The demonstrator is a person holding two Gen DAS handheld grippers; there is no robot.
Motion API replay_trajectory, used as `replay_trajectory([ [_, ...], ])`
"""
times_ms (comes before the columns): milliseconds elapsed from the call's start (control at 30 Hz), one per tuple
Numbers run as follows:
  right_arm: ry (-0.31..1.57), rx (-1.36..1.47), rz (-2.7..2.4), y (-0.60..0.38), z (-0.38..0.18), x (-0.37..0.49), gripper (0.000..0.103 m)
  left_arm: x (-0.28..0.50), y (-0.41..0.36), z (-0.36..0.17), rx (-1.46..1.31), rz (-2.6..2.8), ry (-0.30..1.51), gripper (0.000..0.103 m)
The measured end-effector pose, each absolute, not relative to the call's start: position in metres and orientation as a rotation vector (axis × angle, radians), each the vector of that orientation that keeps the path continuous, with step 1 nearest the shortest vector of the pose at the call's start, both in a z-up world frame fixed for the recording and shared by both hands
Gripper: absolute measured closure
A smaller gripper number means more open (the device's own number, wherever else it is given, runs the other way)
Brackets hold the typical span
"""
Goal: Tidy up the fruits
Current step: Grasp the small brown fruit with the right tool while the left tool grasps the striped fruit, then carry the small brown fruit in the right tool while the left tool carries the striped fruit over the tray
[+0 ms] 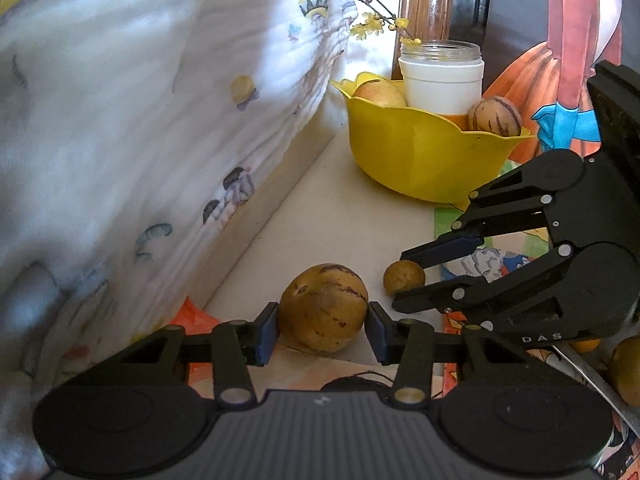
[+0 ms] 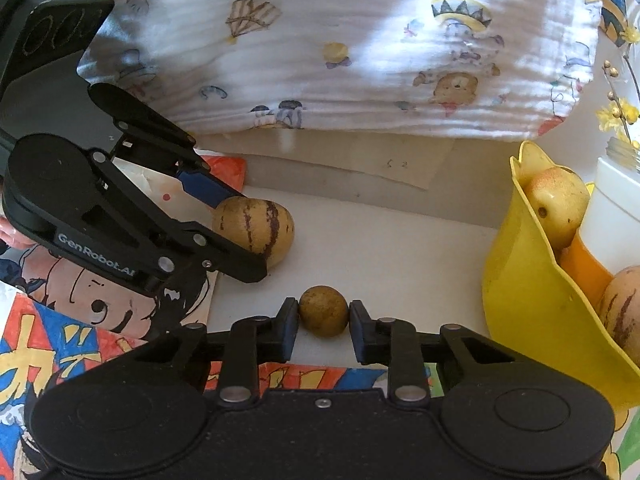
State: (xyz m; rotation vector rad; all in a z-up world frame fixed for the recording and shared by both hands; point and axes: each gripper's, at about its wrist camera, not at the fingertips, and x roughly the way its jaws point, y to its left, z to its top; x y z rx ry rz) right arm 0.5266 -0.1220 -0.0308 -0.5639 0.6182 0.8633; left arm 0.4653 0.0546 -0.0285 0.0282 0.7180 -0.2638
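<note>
Your left gripper (image 1: 322,326), item one: jaws drawn in around the striped pepino melon (image 1: 323,307), one blue pad on each flank. From its own camera both pads look pressed to the skin; from the right wrist view the upper finger rests on the fruit's top and the lower finger crosses its front. The melon sits on the pale tabletop (image 1: 320,216), at the edge of a colourful cartoon print (image 2: 60,344).

Your right gripper (image 2: 323,320), item two: jaws narrowed onto a small round brown fruit (image 2: 323,311), both pads touching its sides, so you have it clamped. It lies on the tabletop just to the right of the melon, the two fruits near each other but apart.

Item three, behind both: a white muslin cloth (image 2: 360,40) printed with cartoon figures, draped over a block along the back of the table.

Item four, further right: a yellow scalloped bowl (image 1: 420,152), well apart from both grippers. It holds a pale yellow-pink fruit (image 1: 379,93) on its left side and a second striped pepino melon (image 1: 495,116) on its right. Between them stands a white cup (image 1: 442,84) with a clear jar (image 1: 440,53) seated in it, carrying a sprig of yellow flowers (image 1: 376,24).

Item five, far right edge of the left view: another brownish fruit (image 1: 626,372), only partly visible.
</note>
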Motion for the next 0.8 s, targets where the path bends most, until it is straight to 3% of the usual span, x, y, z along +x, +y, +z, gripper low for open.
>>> replay_trajectory([
  [800, 0.536, -0.453, 0.673, -0.224, 0.023, 0.442, 0.074, 0.433, 0.003, 0.008, -0.015, -0.318, 0.647, 0.055],
])
